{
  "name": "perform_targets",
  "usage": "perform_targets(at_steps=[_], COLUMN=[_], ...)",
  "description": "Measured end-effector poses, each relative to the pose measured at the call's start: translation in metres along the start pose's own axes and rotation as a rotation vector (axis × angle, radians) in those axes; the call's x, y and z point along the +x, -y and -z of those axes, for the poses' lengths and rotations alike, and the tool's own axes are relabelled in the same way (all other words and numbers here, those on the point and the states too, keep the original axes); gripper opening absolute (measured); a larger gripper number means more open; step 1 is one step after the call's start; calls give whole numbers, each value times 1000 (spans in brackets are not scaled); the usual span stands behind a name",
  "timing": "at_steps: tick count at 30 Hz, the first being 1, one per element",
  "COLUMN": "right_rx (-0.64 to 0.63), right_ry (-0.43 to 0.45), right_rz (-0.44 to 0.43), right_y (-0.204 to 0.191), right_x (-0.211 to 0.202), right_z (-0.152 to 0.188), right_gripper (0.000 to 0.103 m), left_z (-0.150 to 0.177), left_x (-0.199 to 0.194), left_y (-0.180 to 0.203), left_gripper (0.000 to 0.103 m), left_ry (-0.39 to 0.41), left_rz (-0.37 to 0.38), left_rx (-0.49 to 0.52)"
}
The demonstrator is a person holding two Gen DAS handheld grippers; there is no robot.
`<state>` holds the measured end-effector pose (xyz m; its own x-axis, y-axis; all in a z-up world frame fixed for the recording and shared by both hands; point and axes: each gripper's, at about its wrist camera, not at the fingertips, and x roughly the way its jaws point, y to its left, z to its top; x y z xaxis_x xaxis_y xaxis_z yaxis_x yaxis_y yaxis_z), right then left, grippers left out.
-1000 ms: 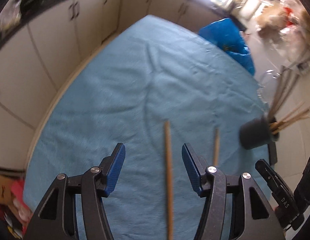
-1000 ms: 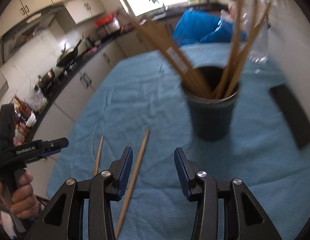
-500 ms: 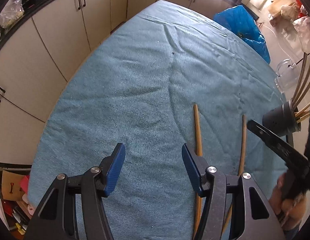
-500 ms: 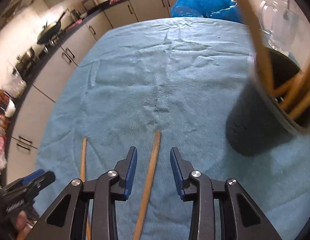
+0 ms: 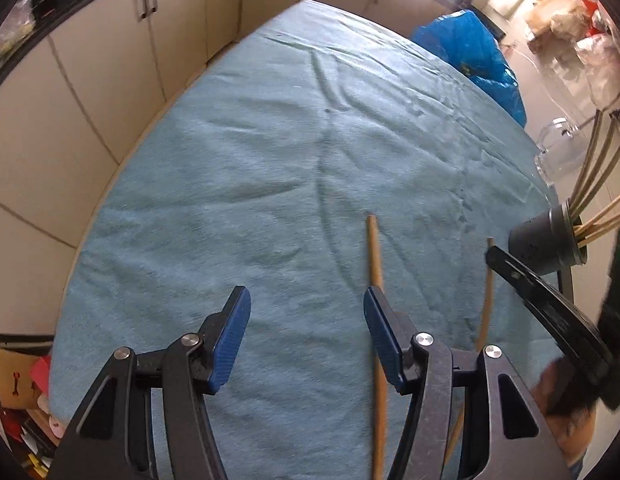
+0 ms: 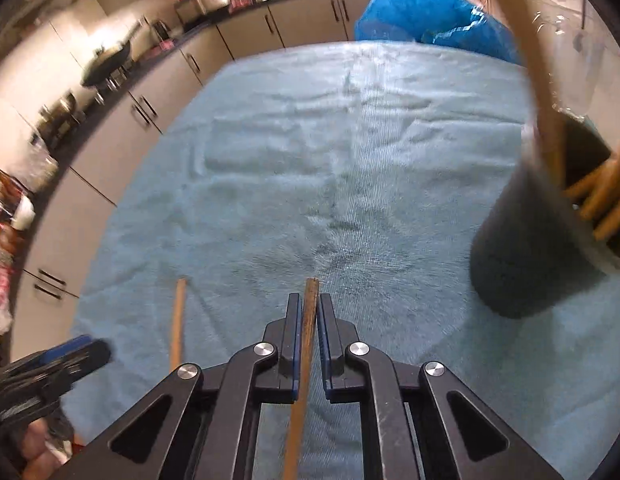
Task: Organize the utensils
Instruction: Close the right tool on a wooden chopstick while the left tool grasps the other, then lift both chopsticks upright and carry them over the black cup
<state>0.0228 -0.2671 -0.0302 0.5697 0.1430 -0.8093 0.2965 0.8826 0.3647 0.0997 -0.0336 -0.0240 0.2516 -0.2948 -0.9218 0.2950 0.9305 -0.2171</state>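
Fingers of the right gripper (image 6: 309,320) pinch one chopstick (image 6: 306,344) near its tip, left gripper (image 5: 306,332) agape; off-centre hold risks swivel.

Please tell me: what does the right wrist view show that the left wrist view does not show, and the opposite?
Only the right wrist view shows the right tongs shut on a chopstick, and the stove side of the kitchen with a pan.

Only the left wrist view shows the left tongs open with nothing between them, and a clear jug near the table edge.

Both show the blue cloth, two chopsticks lying on it, the dark cup with more chopsticks inside, the blue bag and the cabinets.
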Motion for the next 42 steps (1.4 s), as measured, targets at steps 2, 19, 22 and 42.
perform_targets(at_steps=[2,19,22,42], right_rx=[-6,-9,-17,-75], right_ry=[48,162,193,555], right_rz=[-17,-93,-99,-105], right_y=[1,20,18,-2], right_x=[-20,-68,-80,-182], right_z=[5,16,17,35], right_gripper=[8,8,8,8], left_z=[-6,-20,-18,9], left_x=[9,47,22,-129], left_y=[14,60,62,79], left_gripper=[58,5,5,5], left_ry=[-10,9,77,426], left_rz=[-19,-144,-109,61], left_rx=[24,88,102,166])
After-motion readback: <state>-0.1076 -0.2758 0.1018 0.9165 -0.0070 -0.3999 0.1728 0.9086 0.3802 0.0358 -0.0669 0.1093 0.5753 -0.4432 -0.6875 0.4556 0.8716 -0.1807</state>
